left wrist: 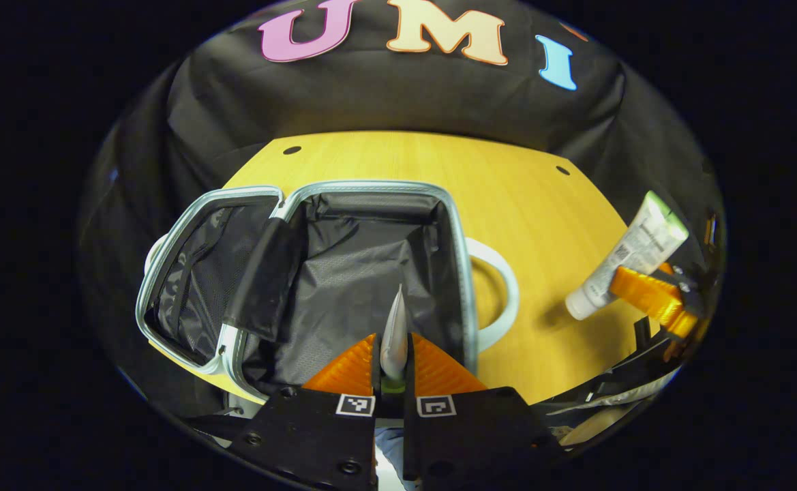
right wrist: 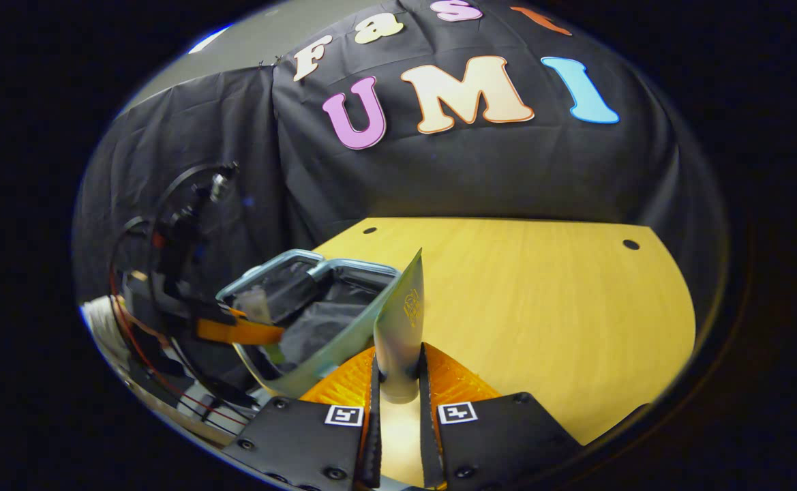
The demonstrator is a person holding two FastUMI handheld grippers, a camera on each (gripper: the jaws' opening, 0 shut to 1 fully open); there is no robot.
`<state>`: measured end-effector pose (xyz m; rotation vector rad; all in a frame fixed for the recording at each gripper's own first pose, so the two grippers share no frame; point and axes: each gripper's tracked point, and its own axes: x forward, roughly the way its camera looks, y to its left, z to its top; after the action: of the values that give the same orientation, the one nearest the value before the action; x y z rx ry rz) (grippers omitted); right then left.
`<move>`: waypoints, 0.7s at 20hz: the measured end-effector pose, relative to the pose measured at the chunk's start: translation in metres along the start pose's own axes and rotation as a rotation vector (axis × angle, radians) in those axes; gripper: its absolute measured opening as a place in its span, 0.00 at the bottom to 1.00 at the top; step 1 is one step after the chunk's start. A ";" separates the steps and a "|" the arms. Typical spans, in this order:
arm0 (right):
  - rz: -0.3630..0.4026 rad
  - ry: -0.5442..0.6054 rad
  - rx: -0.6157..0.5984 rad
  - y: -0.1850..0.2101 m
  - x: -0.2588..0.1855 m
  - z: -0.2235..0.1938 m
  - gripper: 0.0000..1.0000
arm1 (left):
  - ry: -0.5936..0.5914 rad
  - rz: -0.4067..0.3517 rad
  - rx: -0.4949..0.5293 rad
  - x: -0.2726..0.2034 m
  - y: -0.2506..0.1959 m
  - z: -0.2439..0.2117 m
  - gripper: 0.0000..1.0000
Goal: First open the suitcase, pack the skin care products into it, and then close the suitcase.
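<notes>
Suitcase [left wrist: 343, 273] lay open on the surface [left wrist: 541, 225]. Each gripper pinched a tube: left gripper [left wrist: 394, 361] above the lining, right gripper [right wrist: 398, 375] beside; an early release risked missing.

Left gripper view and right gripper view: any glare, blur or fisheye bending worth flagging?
Left gripper view: sharp; fisheye bows the yellow wooden table edge; the white squeeze tube casts a soft shadow; the open grey suitcase lining is dark, with faint sheen. Right gripper view: table glare at right; left side dim and slightly smeared.
</notes>
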<state>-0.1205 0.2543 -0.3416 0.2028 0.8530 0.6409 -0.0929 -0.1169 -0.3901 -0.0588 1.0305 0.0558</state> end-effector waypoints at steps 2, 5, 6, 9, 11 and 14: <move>0.067 0.022 0.044 0.034 0.010 0.003 0.25 | 0.021 -0.005 0.004 0.015 0.013 -0.003 0.08; 0.115 0.072 0.006 0.066 0.027 -0.003 0.25 | 0.034 -0.040 -0.017 0.033 0.020 -0.007 0.08; 0.126 0.090 -0.001 0.076 0.031 -0.006 0.25 | 0.037 -0.060 -0.020 0.035 0.020 -0.007 0.08; 0.130 0.133 -0.001 0.101 0.051 -0.014 0.25 | -0.004 -0.127 -0.005 0.039 0.023 0.004 0.11; 0.114 0.165 0.007 0.112 0.065 -0.024 0.25 | -0.044 -0.183 -0.027 0.034 0.024 0.016 0.18; 0.069 0.232 0.047 0.123 0.086 -0.047 0.21 | -0.134 -0.250 -0.035 0.018 0.032 0.040 0.65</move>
<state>-0.1689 0.3998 -0.3763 0.2035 1.0883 0.7185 -0.0522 -0.0819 -0.3854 -0.2123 0.8819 -0.1480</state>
